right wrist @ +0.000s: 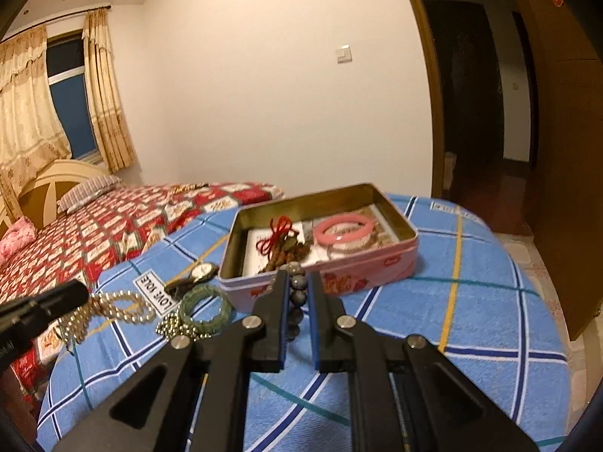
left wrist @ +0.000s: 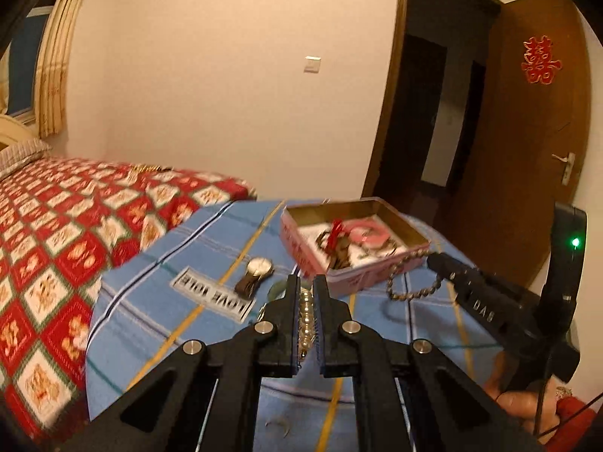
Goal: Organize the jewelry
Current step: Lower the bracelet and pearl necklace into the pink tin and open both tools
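Left tool (left wrist: 305,286) clamped on pearl strand (left wrist: 306,316). Right tool (right wrist: 297,282) clamped on dark bead bracelet (right wrist: 297,297). Tin (right wrist: 377,263) sits just ahead of right tool, ahead-right of left tool, on table (right wrist: 471,320).

Step, judged: carrying both pieces to tin. Next: bring tips over rim, open, drop.

Only right view shows green bangle (right wrist: 201,307) and pink bangle (right wrist: 345,231) clearly. Left view shows watch (left wrist: 256,271) face.

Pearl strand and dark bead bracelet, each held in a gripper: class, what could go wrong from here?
1. The pearl strand trails from the left gripper onto the cloth; lifting may snag it.
2. The dark bead bracelet dangles from the right gripper beside the tin and could catch its rim.
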Action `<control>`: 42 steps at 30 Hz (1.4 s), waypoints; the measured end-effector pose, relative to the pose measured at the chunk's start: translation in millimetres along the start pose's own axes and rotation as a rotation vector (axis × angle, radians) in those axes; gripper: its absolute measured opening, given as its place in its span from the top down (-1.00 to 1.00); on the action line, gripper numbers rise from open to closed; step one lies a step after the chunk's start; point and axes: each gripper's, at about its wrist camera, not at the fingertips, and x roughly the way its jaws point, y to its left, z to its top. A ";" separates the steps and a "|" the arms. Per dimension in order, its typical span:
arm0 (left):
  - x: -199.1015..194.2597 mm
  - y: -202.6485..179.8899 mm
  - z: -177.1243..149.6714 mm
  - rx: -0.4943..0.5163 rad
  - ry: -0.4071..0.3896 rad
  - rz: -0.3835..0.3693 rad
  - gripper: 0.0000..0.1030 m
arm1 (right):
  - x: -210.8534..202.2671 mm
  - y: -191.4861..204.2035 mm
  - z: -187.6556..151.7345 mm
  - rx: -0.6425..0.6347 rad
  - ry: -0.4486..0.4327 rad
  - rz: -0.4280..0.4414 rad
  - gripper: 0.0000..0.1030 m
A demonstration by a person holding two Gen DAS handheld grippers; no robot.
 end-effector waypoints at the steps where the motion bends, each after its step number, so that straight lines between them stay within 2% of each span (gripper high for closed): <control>1: 2.2 -2.7 4.4 0.009 -0.006 -0.001 0.90 | -1.2 -0.5 2.2 0.006 -0.005 -0.002 0.76; 8: 39.3 -26.1 40.3 0.037 -0.042 -0.027 0.90 | -1.4 -3.1 32.9 0.017 -0.068 0.004 0.76; 13: 66.9 -35.5 57.6 0.046 -0.059 -0.039 0.90 | 15.7 -7.2 58.2 0.019 -0.118 -0.029 0.76; 17: 93.3 -36.5 65.3 0.037 -0.055 -0.044 0.90 | 32.9 -15.7 69.6 0.051 -0.124 -0.043 0.76; 24: 140.7 -33.7 68.9 -0.009 -0.021 -0.045 0.89 | 63.5 -28.5 73.5 0.081 -0.088 -0.062 0.76; 32: 184.7 -33.6 61.5 -0.032 0.053 -0.032 0.89 | 98.7 -48.0 70.8 0.112 -0.001 -0.047 0.76; 37: 199.8 -36.5 54.1 -0.025 0.099 -0.025 0.89 | 117.6 -59.1 65.8 0.154 0.083 -0.003 0.76; 42: 210.9 -40.6 45.8 -0.001 0.143 -0.008 0.89 | 124.9 -61.4 61.5 0.153 0.130 0.002 0.76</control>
